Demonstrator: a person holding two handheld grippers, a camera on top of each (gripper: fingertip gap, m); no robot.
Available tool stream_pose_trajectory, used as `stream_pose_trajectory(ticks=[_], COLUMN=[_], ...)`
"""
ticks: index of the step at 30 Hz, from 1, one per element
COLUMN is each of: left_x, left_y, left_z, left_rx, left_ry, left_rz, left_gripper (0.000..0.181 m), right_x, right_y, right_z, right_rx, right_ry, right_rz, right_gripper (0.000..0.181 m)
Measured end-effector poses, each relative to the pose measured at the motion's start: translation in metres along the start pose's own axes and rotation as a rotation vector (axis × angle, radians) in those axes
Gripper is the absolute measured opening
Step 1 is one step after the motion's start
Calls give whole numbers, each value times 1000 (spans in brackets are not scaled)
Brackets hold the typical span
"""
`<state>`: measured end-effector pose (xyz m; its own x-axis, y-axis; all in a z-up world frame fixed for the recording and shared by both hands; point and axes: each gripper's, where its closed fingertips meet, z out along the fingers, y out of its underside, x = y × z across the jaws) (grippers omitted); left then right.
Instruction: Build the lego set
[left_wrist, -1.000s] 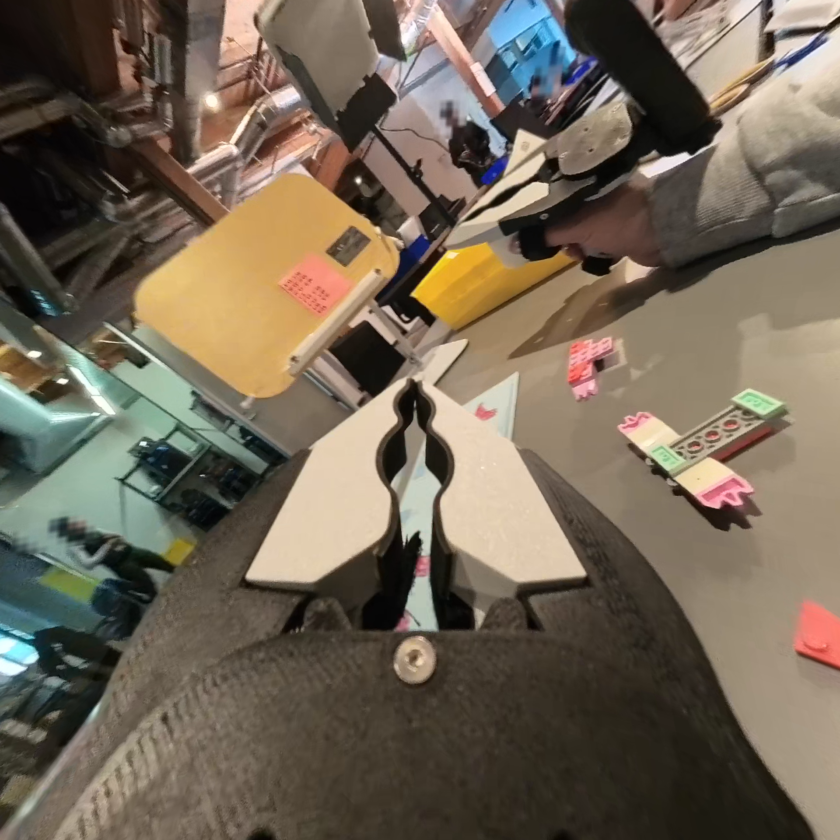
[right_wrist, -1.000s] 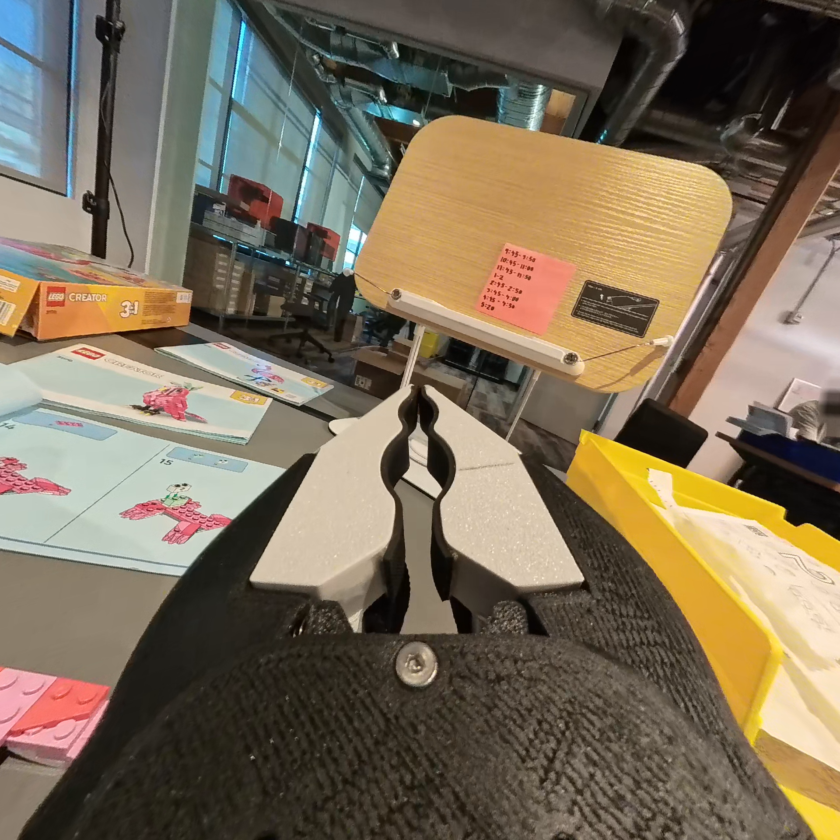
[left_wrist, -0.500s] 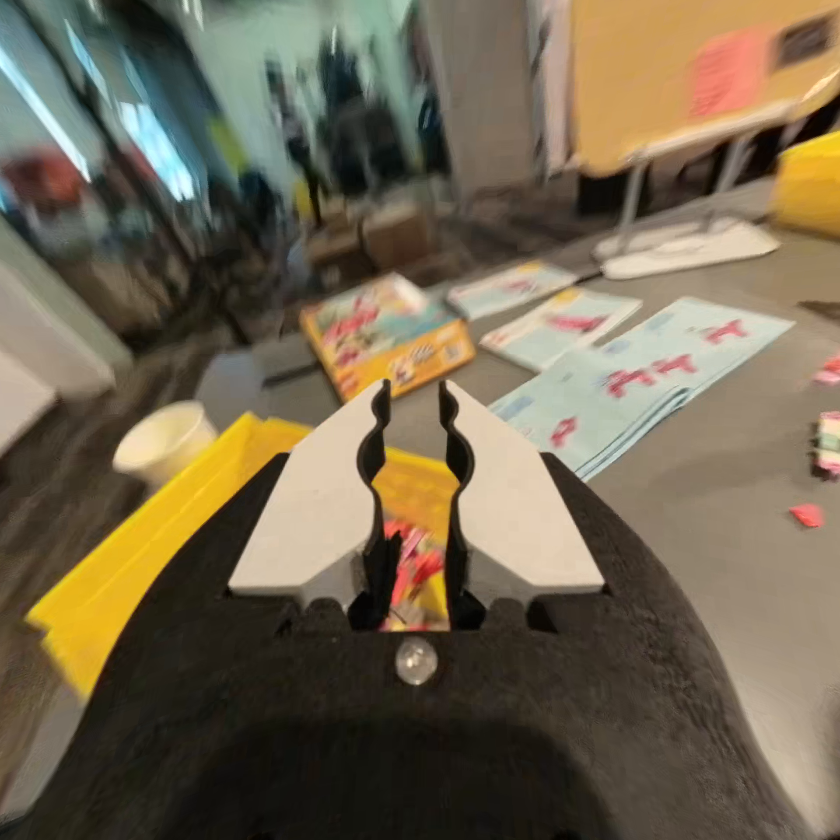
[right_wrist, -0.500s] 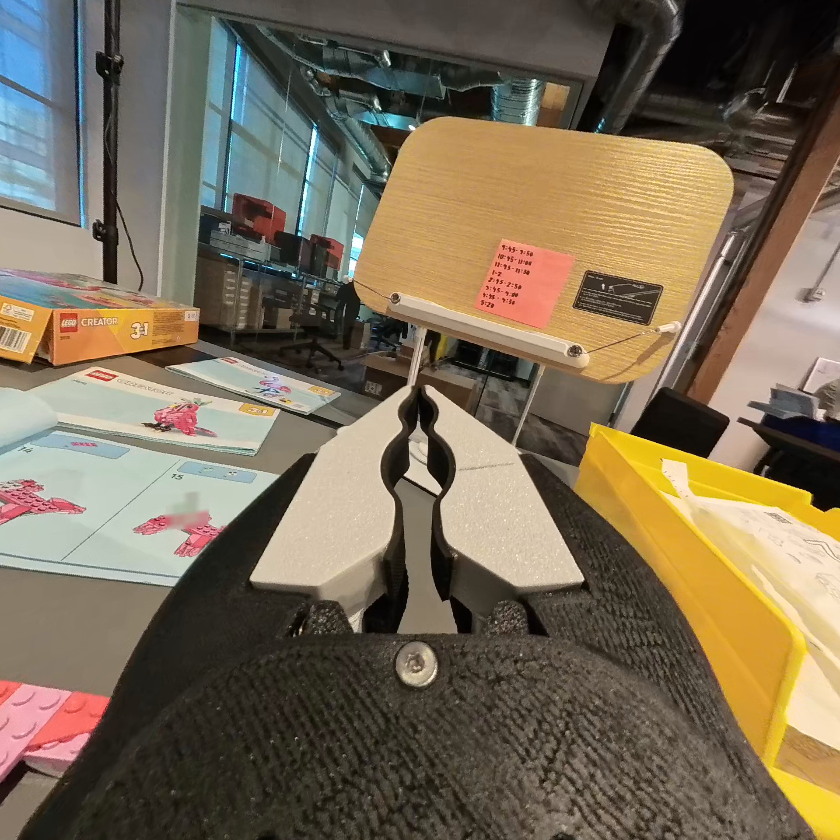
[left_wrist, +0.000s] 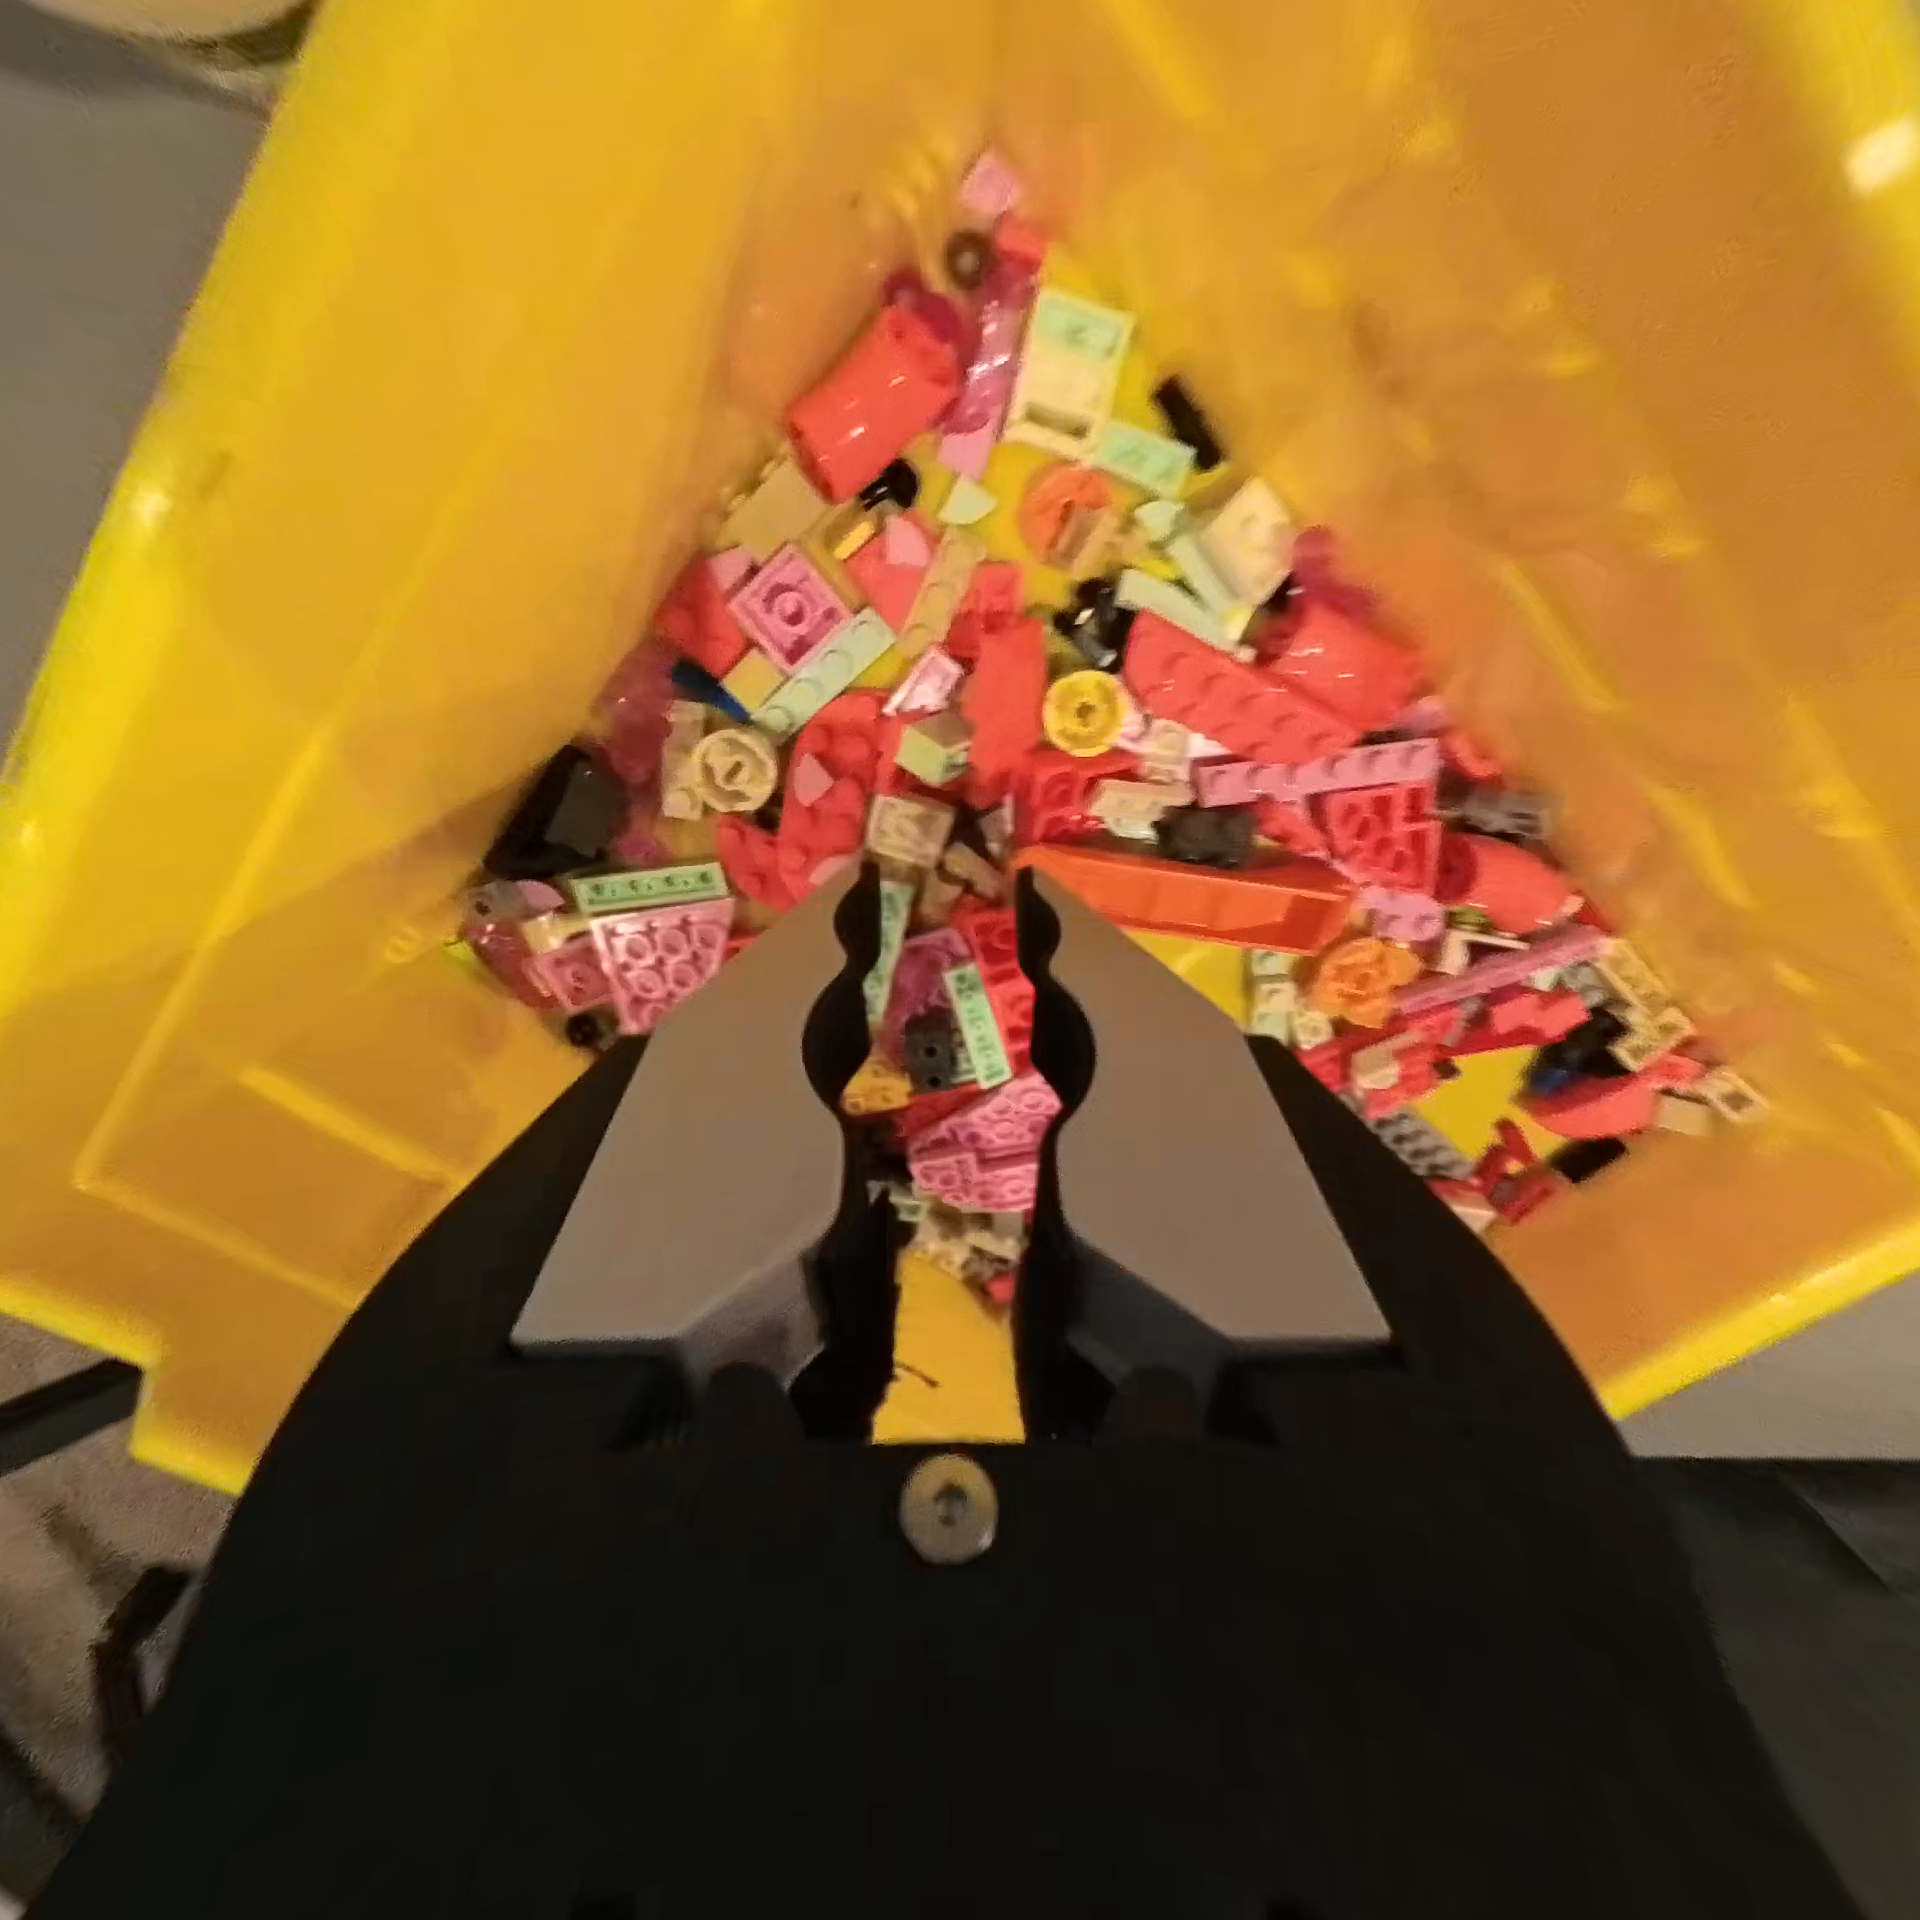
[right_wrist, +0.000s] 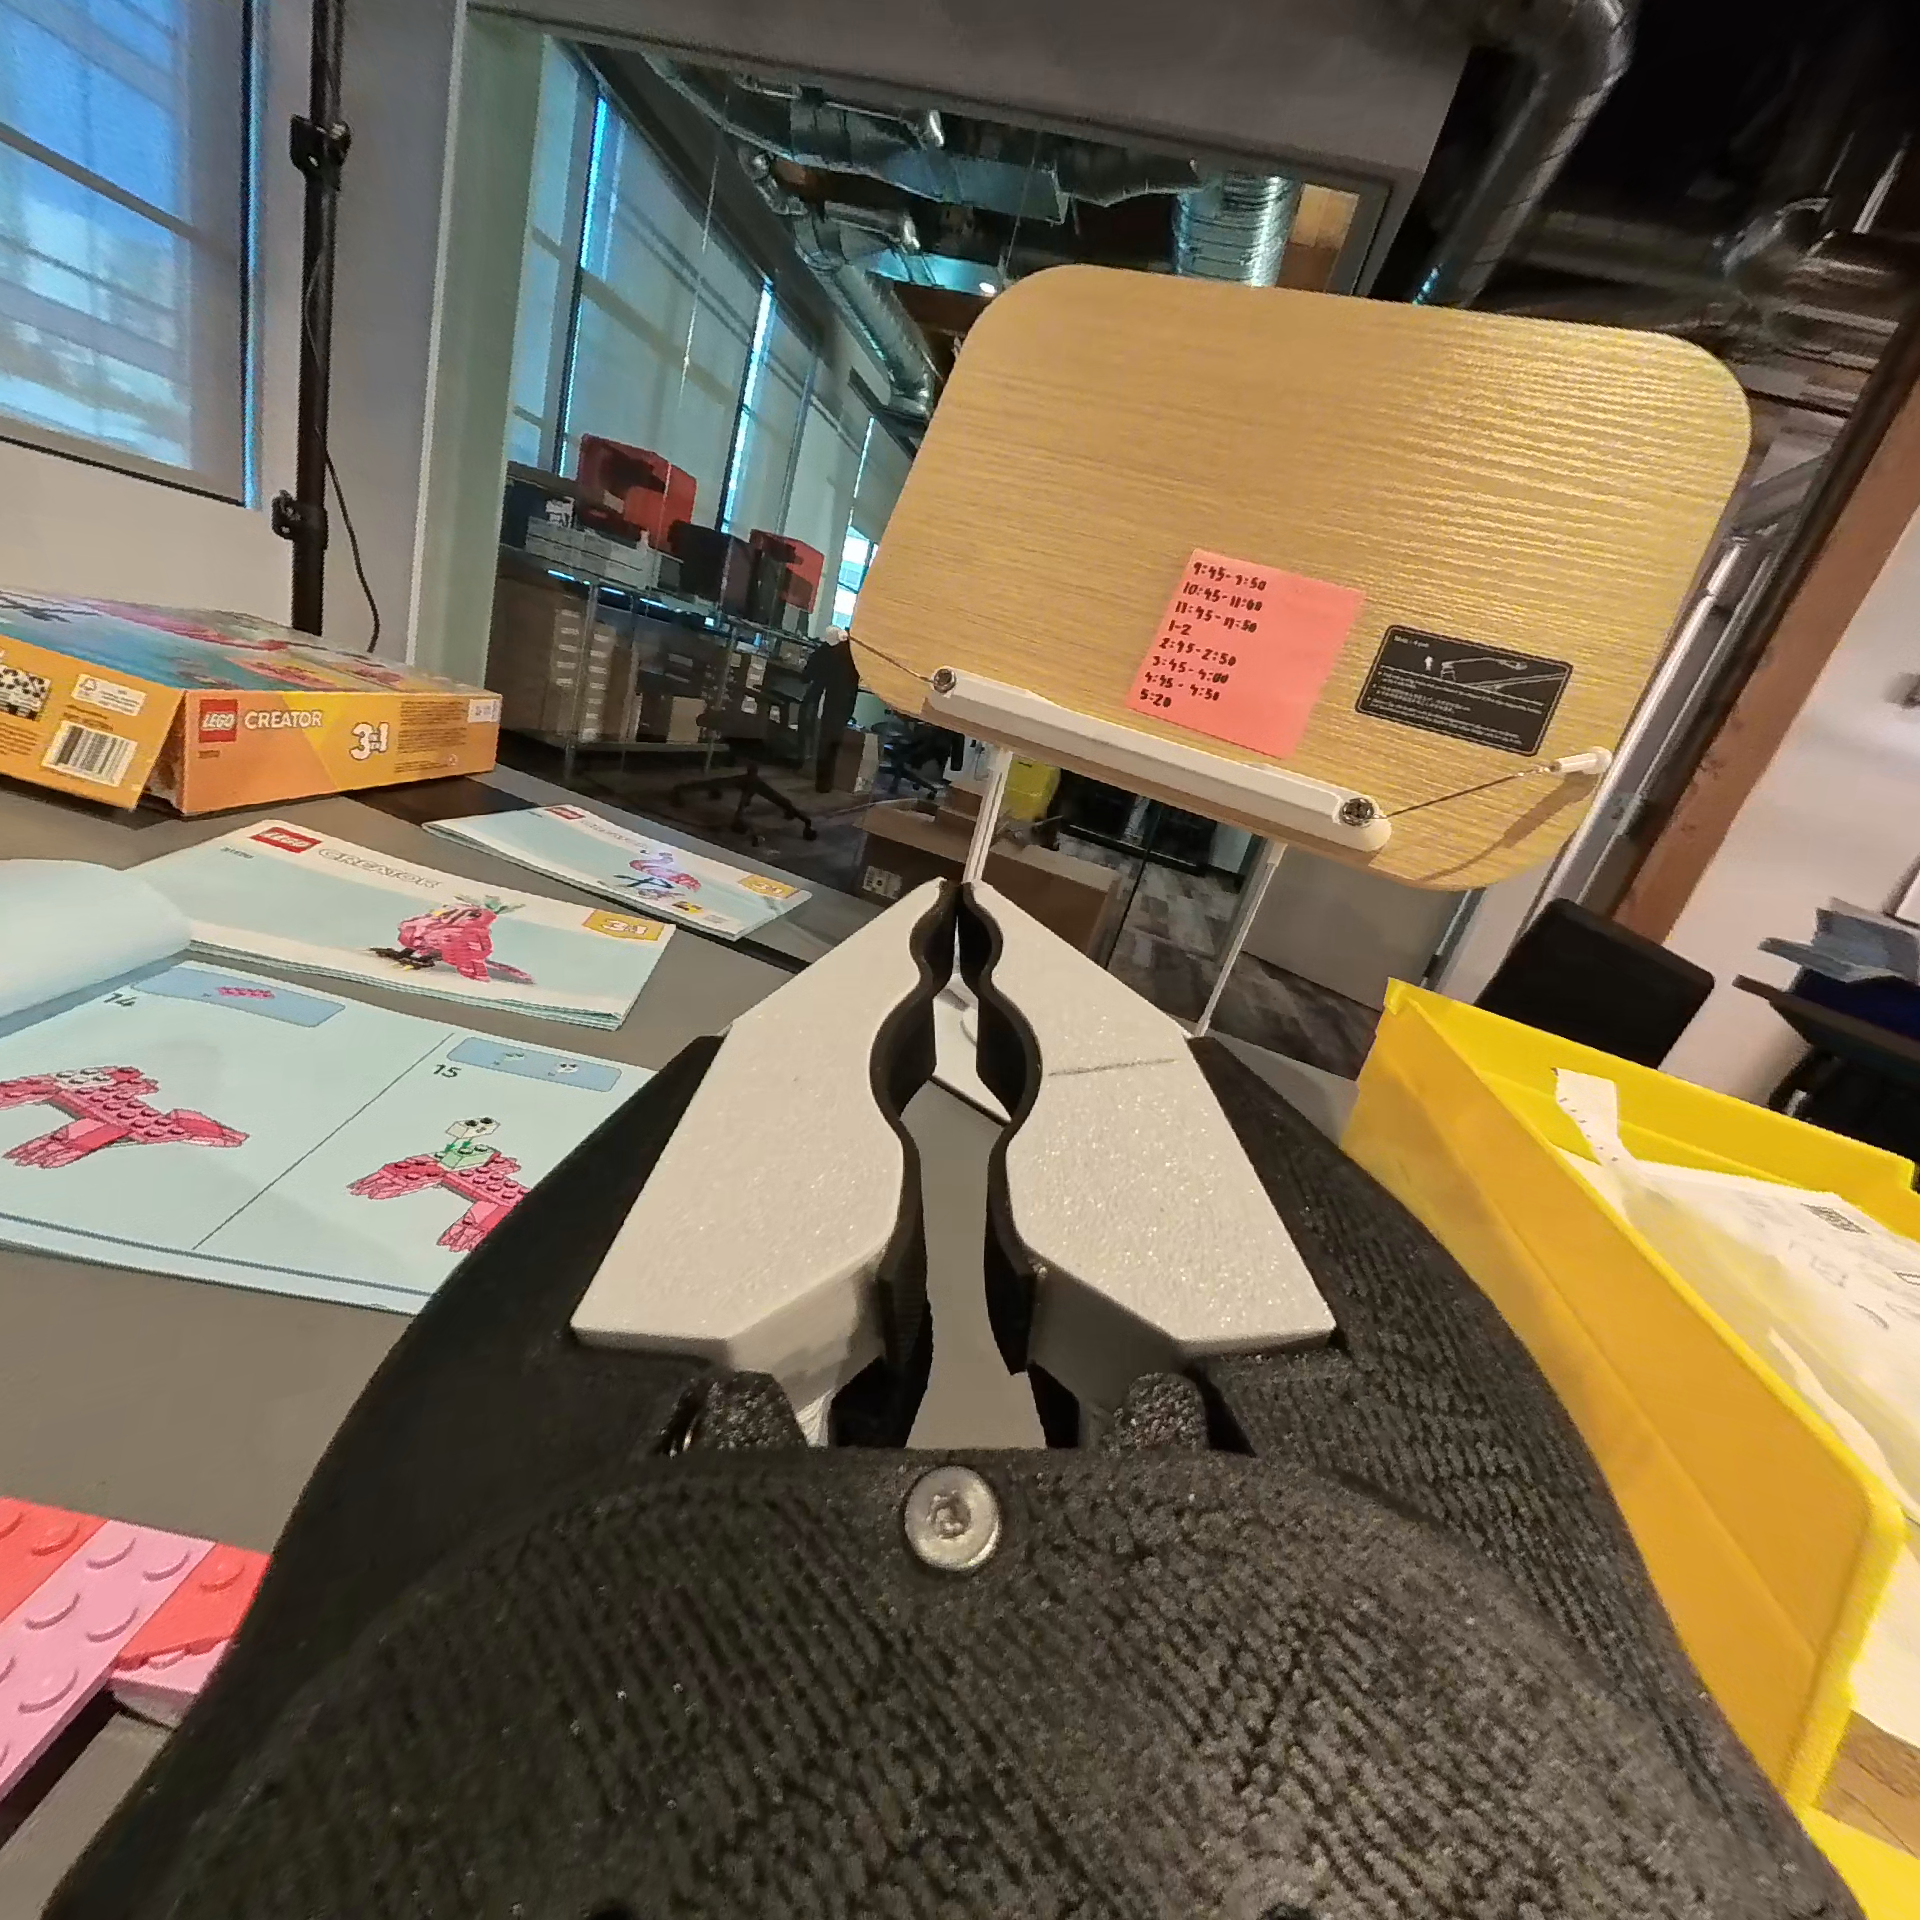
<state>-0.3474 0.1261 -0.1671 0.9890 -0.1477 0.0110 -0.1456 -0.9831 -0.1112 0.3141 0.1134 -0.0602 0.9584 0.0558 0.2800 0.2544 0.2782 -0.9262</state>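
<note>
While the left gripper (left_wrist: 940, 883) points down into a yellow bin (left_wrist: 395, 623), its jaws stand a little apart with nothing between them. Loose bricks (left_wrist: 1039, 727) fill the bin floor just ahead of and beneath the tips, mostly red, pink, mint and cream. A long orange piece (left_wrist: 1184, 904) lies just right of the right tip, a pink wedge plate (left_wrist: 655, 951) sits left of the left tip, and another pink plate (left_wrist: 992, 1127) shows through the gap between the jaws. Whether the tips touch any brick cannot be told, as the picture is blurred.

Over the grey table (right_wrist: 208, 1382), the right gripper (right_wrist: 954, 894) has its jaws drawn together, tips meeting or nearly so, and holds nothing. Left of the jaws an open instruction booklet (right_wrist: 291, 1122) lies flat, with two closed booklets (right_wrist: 436, 925) beyond it and an orange set box (right_wrist: 270, 717) farther left. Pink and red plates (right_wrist: 94, 1621) rest on the table at the lower left, close beside the gripper's body. Ahead of the tips a wooden book stand (right_wrist: 1299, 499) rises, tilted back, bearing a pink note (right_wrist: 1242, 649) and a black label (right_wrist: 1460, 686). To the right of the jaws a second bin (right_wrist: 1621, 1299), also yellow, holds white paper sheets (right_wrist: 1787, 1278).
</note>
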Motion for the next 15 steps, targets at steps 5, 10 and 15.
stream_pose_trajectory(ticks=[5, 10, 15], left_x=[-10, -11, -5], left_y=[1, -4, -5], left_z=[11, 14, 13], left_rx=[-10, 24, 43], left_ry=[-43, 3, 21], left_rz=[-6, -45, -27], left_gripper=[20, 20, 24], right_x=[-3, -4, -5], right_y=[1, 2, 3], right_z=[2, 3, 3], right_rx=[-6, -11, -14], right_ry=[-14, -21, -27], right_rz=[1, 8, 8], right_gripper=[0, 0, 0])
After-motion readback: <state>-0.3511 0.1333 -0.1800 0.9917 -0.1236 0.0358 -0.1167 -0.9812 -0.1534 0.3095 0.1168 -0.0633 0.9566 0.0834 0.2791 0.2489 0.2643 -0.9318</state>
